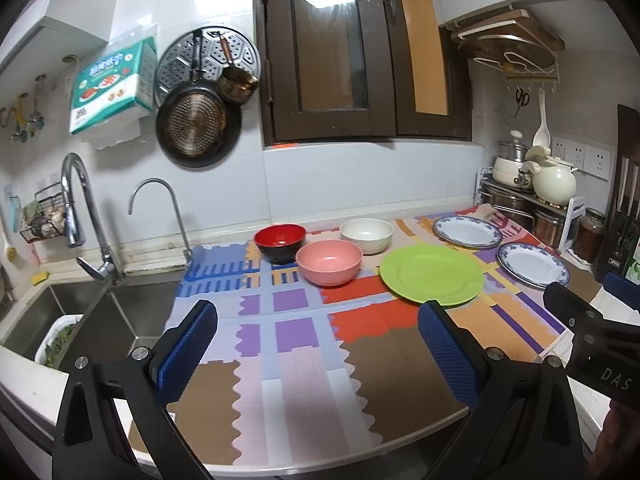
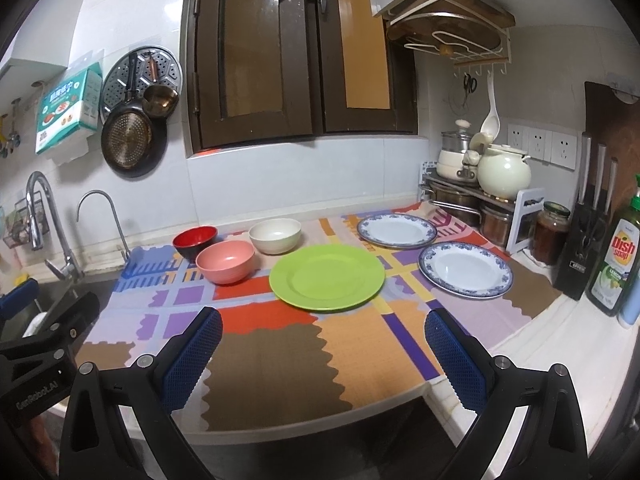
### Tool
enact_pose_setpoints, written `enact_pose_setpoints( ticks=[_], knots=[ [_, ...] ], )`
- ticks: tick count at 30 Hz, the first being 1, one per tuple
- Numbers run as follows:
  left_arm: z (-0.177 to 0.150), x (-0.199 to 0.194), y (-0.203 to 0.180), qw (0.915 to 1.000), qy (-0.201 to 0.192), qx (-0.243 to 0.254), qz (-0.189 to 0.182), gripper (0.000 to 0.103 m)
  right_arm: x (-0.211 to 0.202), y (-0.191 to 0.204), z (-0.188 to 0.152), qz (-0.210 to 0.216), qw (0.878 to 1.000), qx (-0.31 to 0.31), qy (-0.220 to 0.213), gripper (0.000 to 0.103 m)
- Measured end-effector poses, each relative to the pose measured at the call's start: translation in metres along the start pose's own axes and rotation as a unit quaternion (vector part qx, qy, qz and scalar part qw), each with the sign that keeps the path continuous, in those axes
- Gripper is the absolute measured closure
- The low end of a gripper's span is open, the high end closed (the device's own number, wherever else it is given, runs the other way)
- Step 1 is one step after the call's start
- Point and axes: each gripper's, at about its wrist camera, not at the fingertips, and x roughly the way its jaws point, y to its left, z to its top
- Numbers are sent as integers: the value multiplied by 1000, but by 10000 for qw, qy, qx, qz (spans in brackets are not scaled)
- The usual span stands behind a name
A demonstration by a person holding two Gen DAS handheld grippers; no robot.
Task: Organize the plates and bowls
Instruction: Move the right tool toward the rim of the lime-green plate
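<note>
From the left wrist camera, the left gripper (image 1: 318, 340) hangs over the near edge of the patterned mat (image 1: 304, 368), fingers spread wide and empty, well short of the dishes; I judge nothing has been gathered yet. Three bowls sit clustered at the back: red bowl (image 1: 280, 242), pink bowl (image 1: 329, 262) just in front of it, white bowl (image 1: 366, 235) beside. The green plate (image 1: 431, 279) lies to their right, with two blue-rimmed plates (image 1: 467, 232) (image 1: 534, 264) beyond. Only this view shows the sink (image 1: 80, 312).

From the right wrist camera, the right gripper (image 2: 323, 350) is likewise spread and empty, nearest the green plate (image 2: 327, 277). Only here do the dish soap bottle (image 2: 614, 256) and knife block (image 2: 586, 248) appear.
</note>
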Motion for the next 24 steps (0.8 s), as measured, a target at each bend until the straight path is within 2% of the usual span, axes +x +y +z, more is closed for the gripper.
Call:
enact_pose_setpoints(
  ticks=[10,15,24],
  knots=[
    [19,55,-25,9999,81,69,-60,2,42,-13,17,-121,9999,0,21,1],
    [32,92,-44,9998,133,89,-75,3,82,-29,34,-98,9999,25,32,1],
    [46,159,-76,9986,491,171,-16,8,154,-57,57,-13,9998,32,201,1]
  ],
)
